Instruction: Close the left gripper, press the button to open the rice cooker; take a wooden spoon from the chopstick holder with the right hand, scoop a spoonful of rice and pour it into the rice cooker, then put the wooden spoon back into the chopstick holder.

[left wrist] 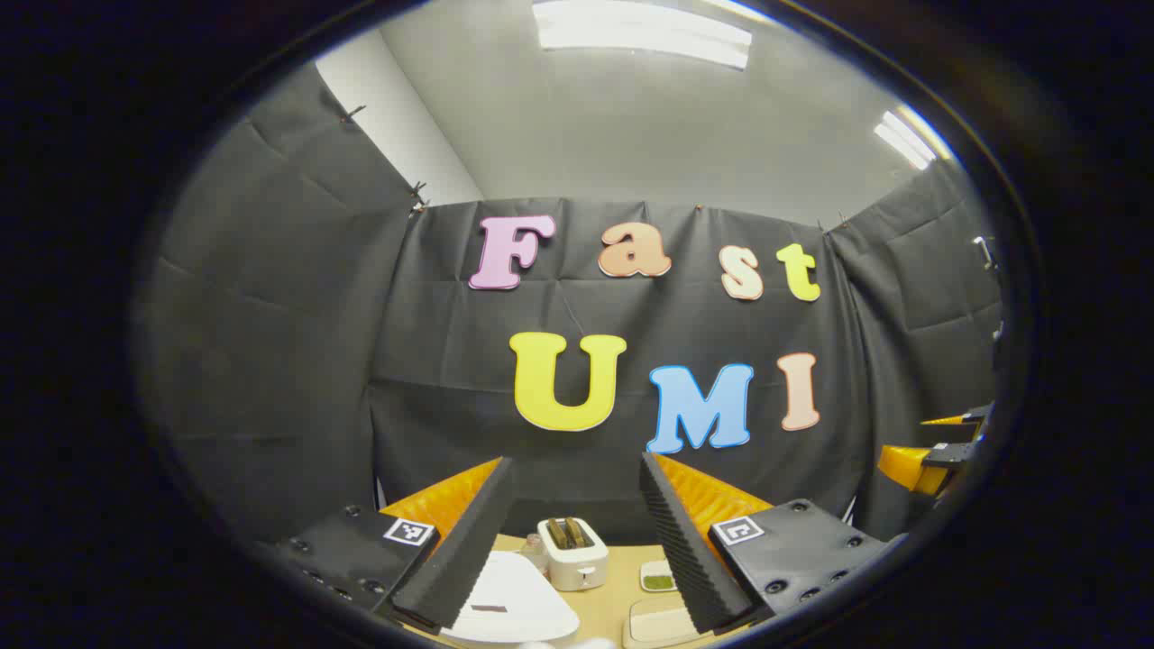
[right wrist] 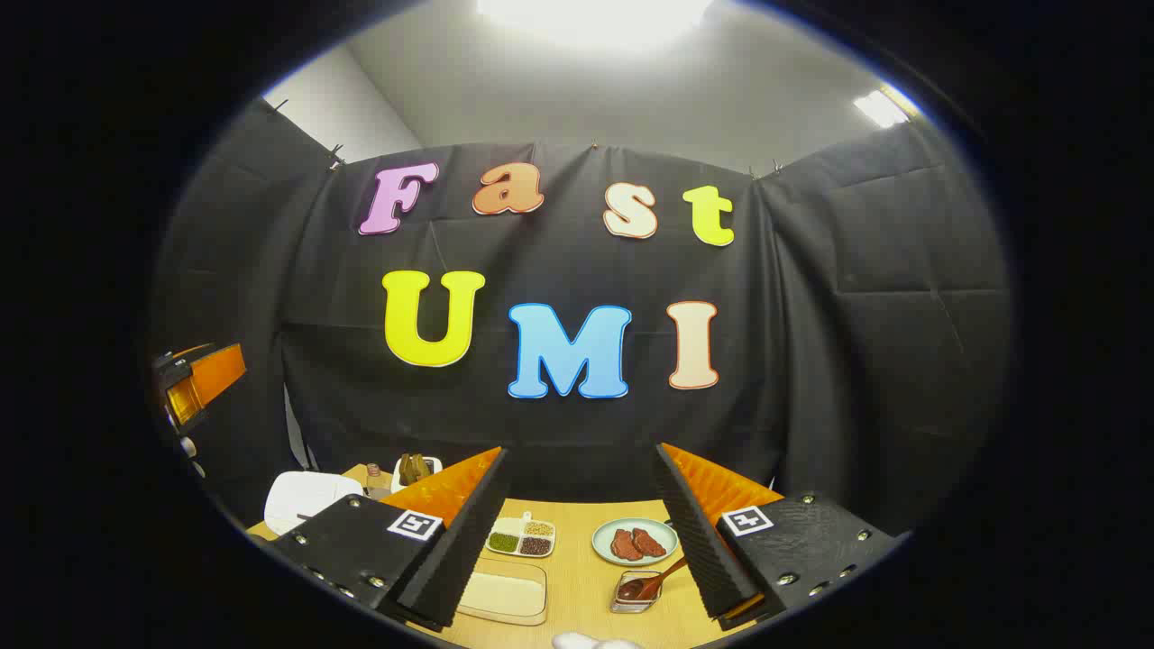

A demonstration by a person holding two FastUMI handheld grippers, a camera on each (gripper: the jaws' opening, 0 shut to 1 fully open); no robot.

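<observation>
Lit from overhead by ceiling light panels (left wrist: 642,34); evenly bright, no hard shadows between or below the jaws. Strong glare high above the jaws in the right gripper view, where a ceiling panel (right wrist: 595,16) blows out to white. Heavy fisheye distortion: cloth wall (right wrist: 865,297) seams bowing outward toward the edges. Sharp focus straight ahead of the jaws on the table (right wrist: 586,577); slight softness and darkening at the rim, beyond either jaw.

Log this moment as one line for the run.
phase: start | left gripper: open, raised | right gripper: open, raised | rice cooker: lid shut | wooden spoon: in chopstick holder
</observation>
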